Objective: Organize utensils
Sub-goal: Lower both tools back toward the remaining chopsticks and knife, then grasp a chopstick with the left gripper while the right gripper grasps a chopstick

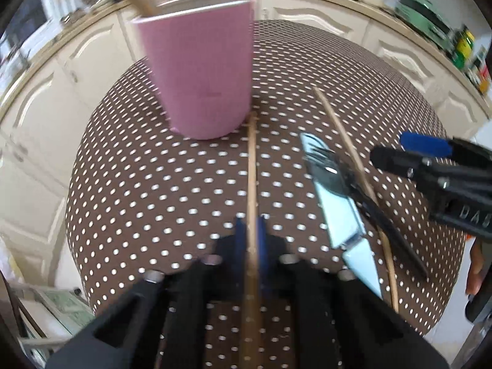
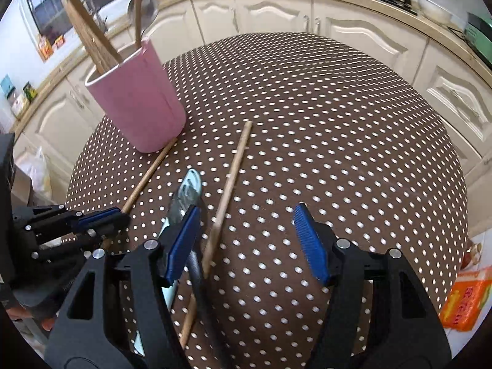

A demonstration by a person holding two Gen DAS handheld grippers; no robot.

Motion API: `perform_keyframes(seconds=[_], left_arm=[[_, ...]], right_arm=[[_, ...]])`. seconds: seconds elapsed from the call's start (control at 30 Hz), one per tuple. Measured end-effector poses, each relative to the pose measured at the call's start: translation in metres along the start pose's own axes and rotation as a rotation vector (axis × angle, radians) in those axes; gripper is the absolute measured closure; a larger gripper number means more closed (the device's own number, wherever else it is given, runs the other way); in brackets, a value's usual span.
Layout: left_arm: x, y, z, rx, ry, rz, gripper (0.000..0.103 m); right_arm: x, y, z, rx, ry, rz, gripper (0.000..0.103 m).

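The left gripper [image 1: 252, 233] is pressed together on a thin wooden stick [image 1: 252, 184] that runs from between its fingers straight toward the base of the pink cup [image 1: 200, 70], its far tip touching or nearly touching the cup's foot. The grip sits near one end of the stick, so lifting it could let the long free end sag or swing and knock the cup, which already holds several wooden handles and looks top-heavy; a push at its base might tip it.

The right gripper [image 2: 246, 243] stands spread and empty above a second stick [image 2: 229, 184], which lies loose toward the near edge of the dotted worktop [image 2: 338, 123]. Just beside that stick lie a fork [image 2: 181, 206] on a pale blue knife [image 2: 167, 298] and a black handle. Closing here could catch the black handle together with the stick, or nudge the pile toward the near edge.
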State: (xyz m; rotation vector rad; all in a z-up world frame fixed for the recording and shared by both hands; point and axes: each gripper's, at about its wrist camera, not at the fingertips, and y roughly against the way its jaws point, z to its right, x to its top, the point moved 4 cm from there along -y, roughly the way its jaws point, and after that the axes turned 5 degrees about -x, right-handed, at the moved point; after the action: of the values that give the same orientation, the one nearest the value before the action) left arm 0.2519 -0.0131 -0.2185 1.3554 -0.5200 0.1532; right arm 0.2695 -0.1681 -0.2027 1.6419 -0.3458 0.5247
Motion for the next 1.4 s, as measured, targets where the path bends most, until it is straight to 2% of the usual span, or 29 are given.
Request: perform_keyframes(seconds=[0.07, 0.17, 0.23, 0.3, 0.4, 0.53, 0.77, 0.97, 1.2, 1.4], left_arm=[[-0.004, 0.003, -0.004, -0.023, 0.028, 0.007, 0.097], [-0.008, 0.007, -0.007, -0.016, 0.028, 0.017, 0.096], [-0.012, 0.01, -0.011, -0.026, 0.041, 0.019, 0.096], [-0.013, 0.013, -0.012, -0.046, 0.053, 0.015, 0.097], [-0.02, 0.016, -0.015, -0.066, 0.071, 0.004, 0.097], [-0.017, 0.012, -0.014, -0.076, 0.084, -0.012, 0.097], [0.0, 0.0, -0.012, -0.063, 0.091, -0.039, 0.096], [0.006, -0.001, -0.007, -0.077, 0.08, -0.01, 0.097], [0.003, 0.033, 0.015, -0.152, 0.034, 0.164, 0.098], [-0.012, 0.078, 0.037, -0.246, -0.04, 0.32, 0.097]], right_arm=[[0.004, -0.007, -0.007, -0.01, 0.018, -0.029, 0.041], [0.008, -0.018, -0.013, -0.04, 0.032, -0.071, 0.053], [0.008, -0.025, -0.014, -0.047, 0.039, -0.099, 0.065], [0.009, -0.028, -0.017, -0.063, 0.06, -0.106, 0.069], [0.011, -0.031, -0.023, -0.032, 0.068, -0.114, 0.093], [0.015, -0.03, -0.028, 0.003, 0.046, -0.089, 0.096], [0.023, 0.001, -0.016, 0.037, -0.008, 0.036, 0.097], [0.03, 0.035, 0.001, 0.032, -0.037, 0.158, 0.097], [0.031, 0.08, 0.016, 0.036, -0.077, 0.342, 0.097], [0.029, 0.126, 0.008, 0.073, -0.076, 0.477, 0.097]])
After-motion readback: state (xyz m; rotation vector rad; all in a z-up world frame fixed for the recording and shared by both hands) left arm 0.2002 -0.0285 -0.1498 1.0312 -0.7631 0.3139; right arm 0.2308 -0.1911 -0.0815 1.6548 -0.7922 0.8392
